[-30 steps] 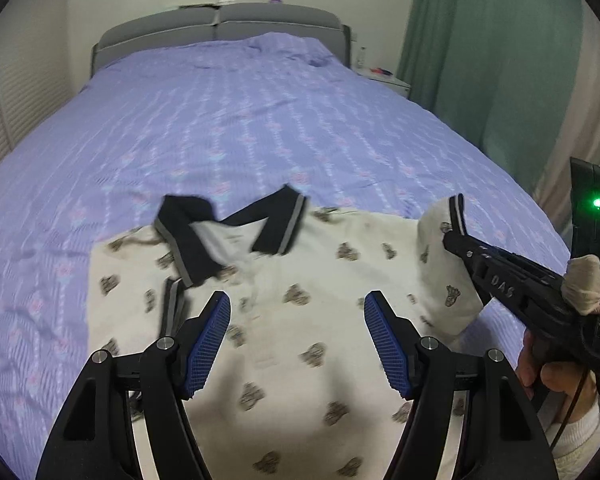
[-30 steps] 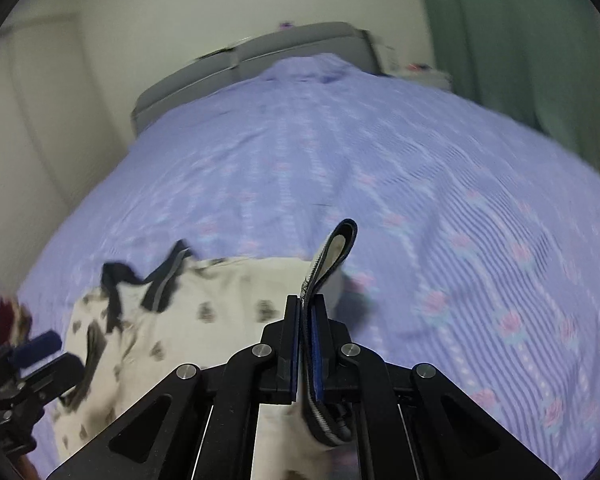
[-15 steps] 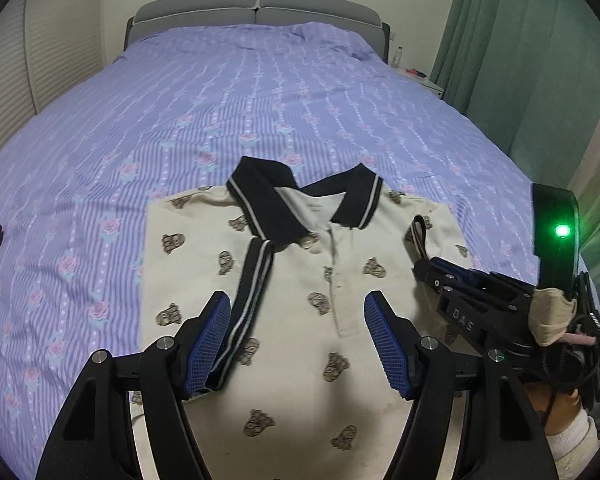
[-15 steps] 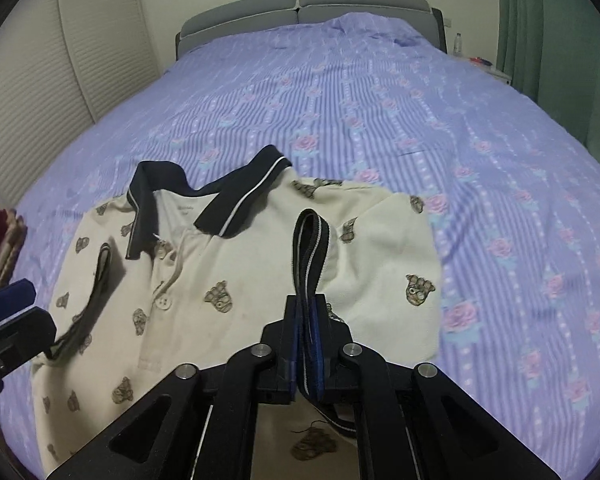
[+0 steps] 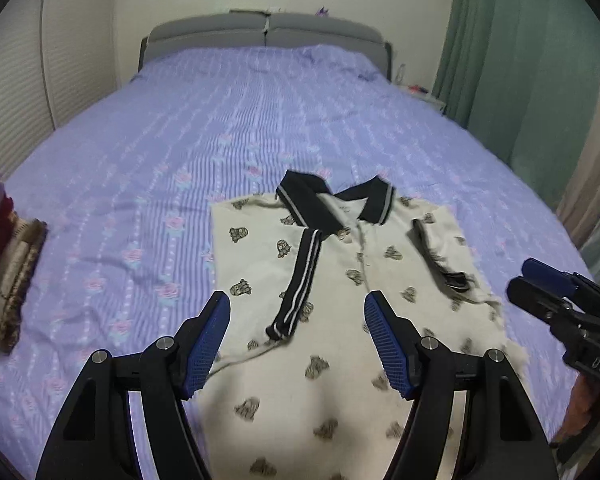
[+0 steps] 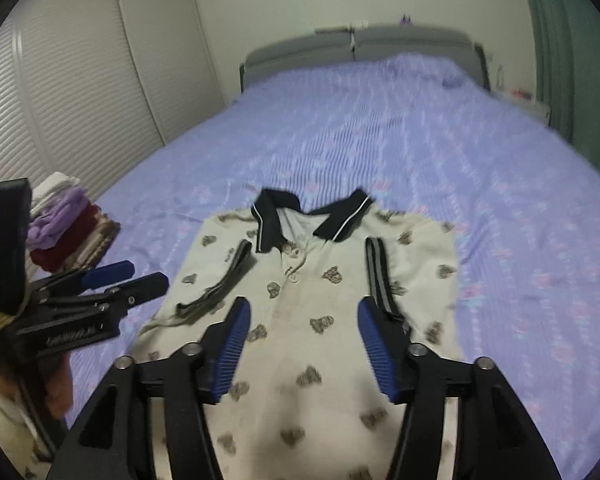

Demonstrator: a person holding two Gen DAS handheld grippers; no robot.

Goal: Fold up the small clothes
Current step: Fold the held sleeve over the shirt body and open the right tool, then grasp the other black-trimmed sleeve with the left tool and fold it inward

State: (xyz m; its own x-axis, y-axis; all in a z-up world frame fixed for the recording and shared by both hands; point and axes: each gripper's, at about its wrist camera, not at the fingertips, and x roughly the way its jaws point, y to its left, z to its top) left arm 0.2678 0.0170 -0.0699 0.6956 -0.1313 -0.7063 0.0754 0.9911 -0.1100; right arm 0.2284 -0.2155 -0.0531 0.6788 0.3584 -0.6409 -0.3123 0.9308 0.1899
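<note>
A small cream polo shirt (image 5: 340, 320) with bear prints and a black collar (image 5: 332, 204) lies face up on the purple bed; it also shows in the right wrist view (image 6: 312, 312). Both sleeves are folded inward: the left sleeve's striped cuff (image 5: 298, 284) and the right sleeve's cuff (image 6: 378, 276) lie on the chest. My left gripper (image 5: 298, 344) is open and empty above the shirt's lower half. My right gripper (image 6: 304, 344) is open and empty above the shirt; it also shows at the right edge of the left wrist view (image 5: 548, 288).
The purple floral bedsheet (image 5: 260, 120) spreads around the shirt up to a grey headboard (image 5: 268, 32). A stack of folded clothes (image 6: 68, 228) sits on the bed's left side. Green curtains (image 5: 520, 48) hang at right; slatted closet doors (image 6: 60, 100) stand at left.
My right gripper let go of the right sleeve cuff, which now lies folded on the chest, and opened. Both grippers pulled back from the shirt.
</note>
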